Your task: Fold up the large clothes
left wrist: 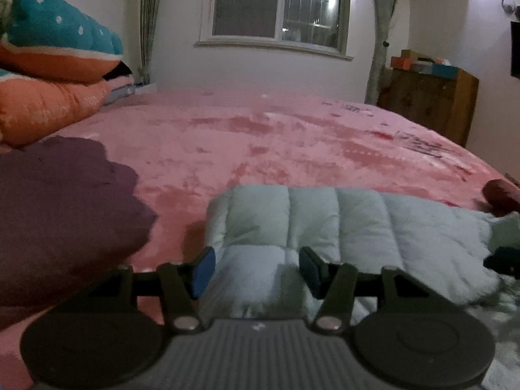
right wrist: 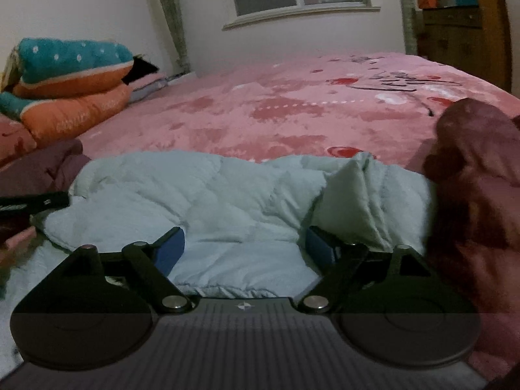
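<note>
Two grippers, both w/ jaws spread wide, nothing pinched. Left gripper sits low over the near edge of the jacket, a pale blue-grey quilted puffer lying on the pink bed; its blue pads straddle a padded panel, fabric between them but not clamped. Right gripper likewise low over the jacket, pads either side of a flat stretch near the gathered hem; a raised fold of the jacket stands just beside its right pad.

Jacket lies crumpled across the near part of the bed, quilted channels running away from the left cam. Purple garment heaped just left of the jacket, not touching in the left view. Dark red garment piled at the jacket's right edge, touching it. Far left: stacked orange and teal quilts. Back wall has a window w/ curtains; wooden dresser in the right corner, boxes on top.
</note>
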